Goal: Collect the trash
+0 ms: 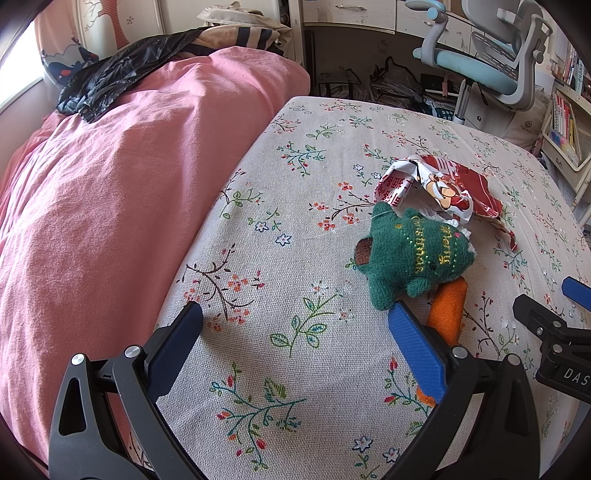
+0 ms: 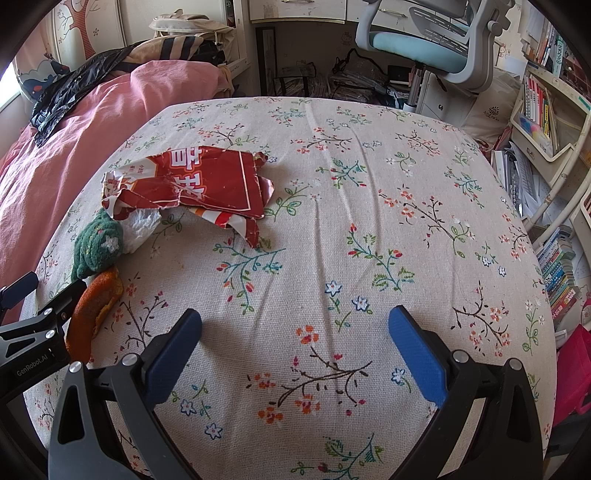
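Observation:
A torn red and white snack wrapper (image 2: 207,184) lies crumpled on the floral bed sheet (image 2: 332,221); in the left wrist view the wrapper (image 1: 443,188) sits right of centre. A green knitted plush toy (image 1: 410,258) leans against it, with an orange peel (image 1: 447,314) just in front. In the right wrist view the plush toy (image 2: 98,245) and the peel (image 2: 92,310) are at the left. A black plastic bag (image 1: 118,74) lies on the pink duvet (image 1: 92,203). My left gripper (image 1: 295,317) is open, its right finger beside the peel. My right gripper (image 2: 295,321) is open over bare sheet.
A blue and grey office chair (image 2: 436,48) stands beyond the bed's far edge, with clutter (image 2: 351,81) on the floor under a desk. Shelves of books (image 2: 543,110) line the right side. Striped bedding (image 1: 236,35) is piled at the head of the duvet.

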